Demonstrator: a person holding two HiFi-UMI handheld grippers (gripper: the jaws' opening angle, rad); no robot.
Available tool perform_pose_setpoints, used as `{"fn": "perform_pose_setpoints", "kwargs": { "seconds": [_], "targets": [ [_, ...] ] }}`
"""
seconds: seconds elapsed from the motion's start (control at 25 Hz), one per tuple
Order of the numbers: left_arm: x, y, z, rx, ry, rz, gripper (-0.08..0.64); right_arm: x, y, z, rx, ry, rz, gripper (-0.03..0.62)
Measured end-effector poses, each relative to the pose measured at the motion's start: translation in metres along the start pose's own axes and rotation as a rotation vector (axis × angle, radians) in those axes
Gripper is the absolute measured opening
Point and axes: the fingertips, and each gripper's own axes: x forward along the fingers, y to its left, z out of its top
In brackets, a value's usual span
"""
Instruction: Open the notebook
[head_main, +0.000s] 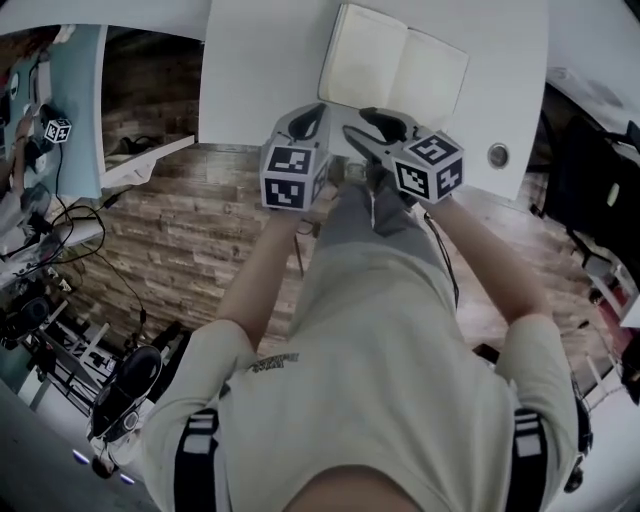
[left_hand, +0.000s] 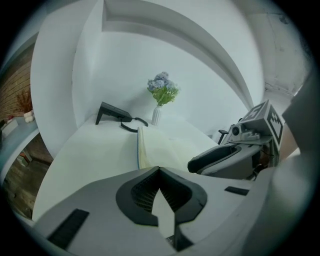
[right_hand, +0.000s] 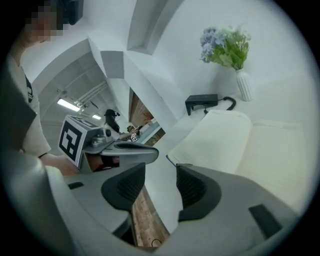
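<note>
Since the notebook (head_main: 395, 68) already lies flat open on the white counter (head_main: 250, 70), its 2 pale pages facing up, I'd say the job looks done and the step in hand is simply getting clear of it. The left claw (left_hand: 159, 169) is pressed together at its tips with nothing in it, and it hangs just off the counter's near edge, short of the book. Close beside it, the right claw (right_hand: 161, 169) is spread. Nothing sits between its jaws, only a glimpse of the counter's edge and the floor (head_main: 190, 240) below.

To do this well, I'd keep both claws high and away from the near page edges, so nothing catches a leaf and flips it back. If a page did lift, the spread right claw looks the handier 1 to press it down.

The counter is smooth, white and mostly bare. At its back stand a black gadget (left_hand: 112, 111) with a cord, then a small white vase (left_hand: 156, 116) of flowers against the white wall. Off to the left a side desk carries tangled cables (head_main: 70, 225), and the wood-plank floor runs underneath. A round hole (head_main: 498, 155) sits in the counter to the right.
</note>
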Motion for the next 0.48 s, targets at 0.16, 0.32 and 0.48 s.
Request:
{"fn": "perform_pose_setpoints", "kwargs": {
  "seconds": [0.16,0.32,0.48],
  "targets": [
    [-0.014,-0.025,0.024,0.041,-0.042,-0.032,0.008,-0.032,-0.004,0.016,-0.030,-0.045,-0.063,0.158],
    [-0.020,-0.049,0.054,0.087,-0.097,-0.077,0.006,-0.062,-0.009,0.035,-0.061,-0.098,-0.133,0.157],
    [-0.026,-0.072,0.083,0.125,-0.165,-0.130,0.008,-0.098,-0.004,0.061,-0.160,-0.166,-0.220,0.127]
  ]
}}
